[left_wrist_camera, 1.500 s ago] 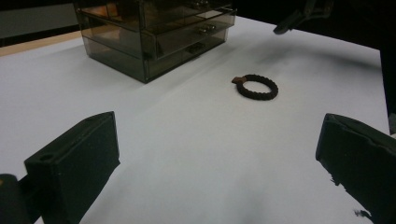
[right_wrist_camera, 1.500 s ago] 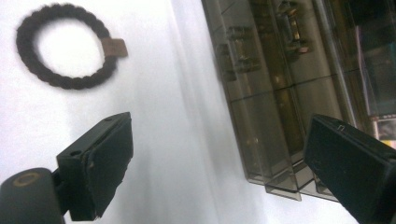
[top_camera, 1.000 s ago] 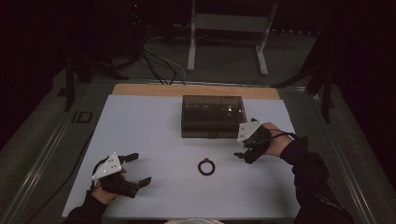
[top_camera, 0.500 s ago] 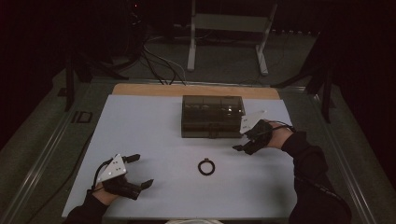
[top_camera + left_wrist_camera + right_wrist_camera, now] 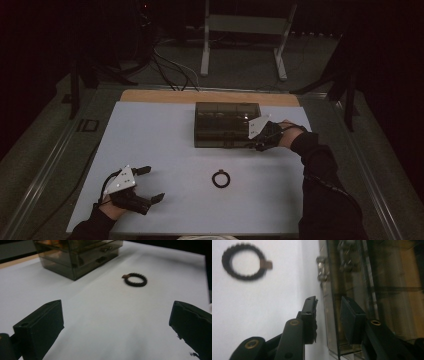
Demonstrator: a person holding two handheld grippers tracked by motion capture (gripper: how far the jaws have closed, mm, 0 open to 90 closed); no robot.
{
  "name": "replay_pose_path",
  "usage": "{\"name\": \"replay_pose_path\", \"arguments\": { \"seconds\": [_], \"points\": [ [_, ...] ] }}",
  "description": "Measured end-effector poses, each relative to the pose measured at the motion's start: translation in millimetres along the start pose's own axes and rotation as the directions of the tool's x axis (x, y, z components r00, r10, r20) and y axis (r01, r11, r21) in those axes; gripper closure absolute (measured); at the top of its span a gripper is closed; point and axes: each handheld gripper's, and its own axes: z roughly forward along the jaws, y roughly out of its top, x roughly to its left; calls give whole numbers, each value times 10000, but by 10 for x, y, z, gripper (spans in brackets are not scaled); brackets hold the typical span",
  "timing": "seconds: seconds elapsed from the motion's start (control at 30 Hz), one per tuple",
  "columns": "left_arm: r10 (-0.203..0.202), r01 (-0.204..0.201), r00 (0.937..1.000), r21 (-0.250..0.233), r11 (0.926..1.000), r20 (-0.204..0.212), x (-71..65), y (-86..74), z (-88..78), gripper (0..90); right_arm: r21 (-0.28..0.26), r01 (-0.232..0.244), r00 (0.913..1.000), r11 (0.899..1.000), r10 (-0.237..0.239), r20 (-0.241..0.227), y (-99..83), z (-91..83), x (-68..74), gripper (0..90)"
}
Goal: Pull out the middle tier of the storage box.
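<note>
Jaws of the right gripper (image 5: pixel 259 146) have just been closing; in the high view they sit at the near right corner of the box (image 5: pixel 225 122), on its front face, with the hand behind them. Whether the pads press on anything cannot be told from that view. Left gripper (image 5: pixel 150 183) rests on the mat (image 5: pixel 160 135) near the person, jaws spread wide with bare mat between them. The ring (image 5: pixel 221 179) lies flat on the mat, off to the right of the left jaws and well apart from them, and nearer the person than the right jaws, also apart. Left gripper view: both jaws stand far apart at the bottom corners, nothing between them; the ring (image 5: pixel 135 279) lies ahead and slightly toward the right jaw, the box (image 5: pixel 75 255) farther ahead toward the left jaw, its two drawer fronts and handles facing this way. Right gripper view: jaws part-closed, a gap between them; the box's front edge (image 5: pixel 332 315) runs up through that gap, one jaw over the mat side, the other against the smoky box (image 5: pixel 387 290). Contact with the pads is not clear. A drawer handle (image 5: pixel 321 267) sits ahead of the jaw tips; the ring (image 5: pixel 243 261) lies ahead and well off to the mat side.
</note>
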Motion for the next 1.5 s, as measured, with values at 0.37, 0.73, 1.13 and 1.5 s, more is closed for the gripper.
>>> {"name": "replay_pose_path", "arguments": {
  "seconds": [0.37, 0.73, 1.13, 1.5],
  "points": [
    [-458, 462, 9989, -420, 9980, 111, 20, 8, -27, 9, 729, 329, 9979, 9968, -287, -578, 78, 169, -155, 748],
    [-240, 242, 9997, -286, 9993, 67, 11, -5, -19, 8, 1495, 594, 9922, 9870, -419, -1172, 210, 315, -208, 815],
    [-273, 274, 9996, -211, 9994, 61, 26, -14, -17, 9, 1883, 601, 9886, 9803, -324, -1468, 249, 358, -236, 867],
    [-300, 301, 9995, -200, 9993, 68, 27, -17, -24, 8, 1970, 479, 9836, 9792, -119, -1802, 266, 343, -238, 873]
  ]
}}
